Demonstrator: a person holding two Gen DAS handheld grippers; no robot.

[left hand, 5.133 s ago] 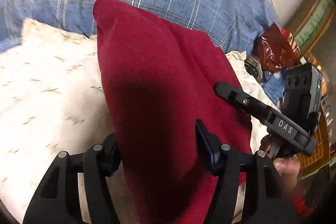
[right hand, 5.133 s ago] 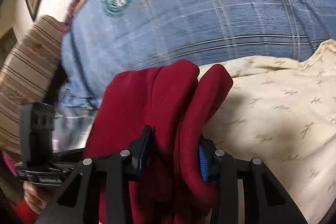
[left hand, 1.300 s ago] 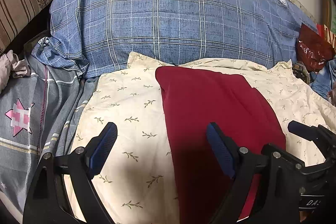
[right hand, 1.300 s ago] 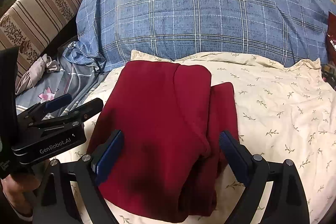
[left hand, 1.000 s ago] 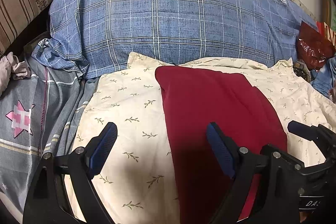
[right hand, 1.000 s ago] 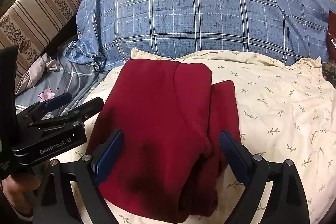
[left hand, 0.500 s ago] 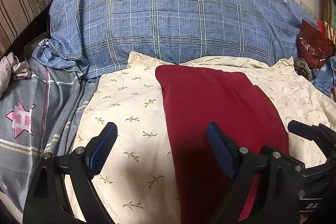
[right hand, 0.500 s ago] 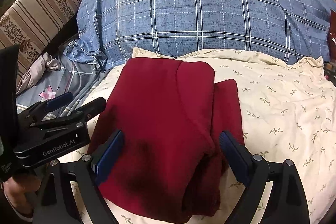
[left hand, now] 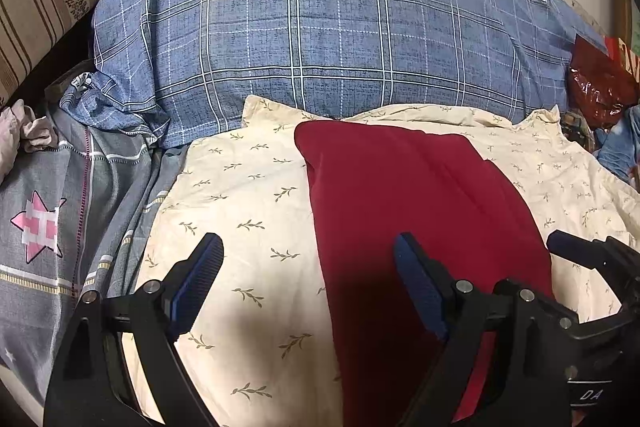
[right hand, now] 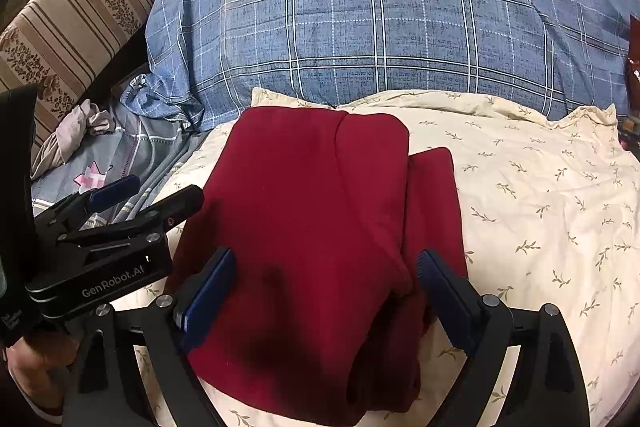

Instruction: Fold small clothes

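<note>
Left gripper (left hand: 308,281): jaws spread, empty; right gripper (right hand: 326,285): jaws spread, empty; folded red garment (right hand: 320,227) on cream sheet (right hand: 540,195)

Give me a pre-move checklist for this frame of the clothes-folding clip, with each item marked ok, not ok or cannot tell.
1. Left gripper open and holding nothing: ok.
2. Right gripper open and holding nothing: ok.
3. Red garment lying on the cream leaf-print sheet, not hanging off it: ok.
4. Folded layers lined up: not ok; a narrower layer sticks out on the right side of the top fold.
5. Near edge of the garment tidy: cannot tell; it bunches in shadow between the right gripper's fingers.
6. Blue plaid pillow clear of the garment: ok; it sits behind it.
</note>
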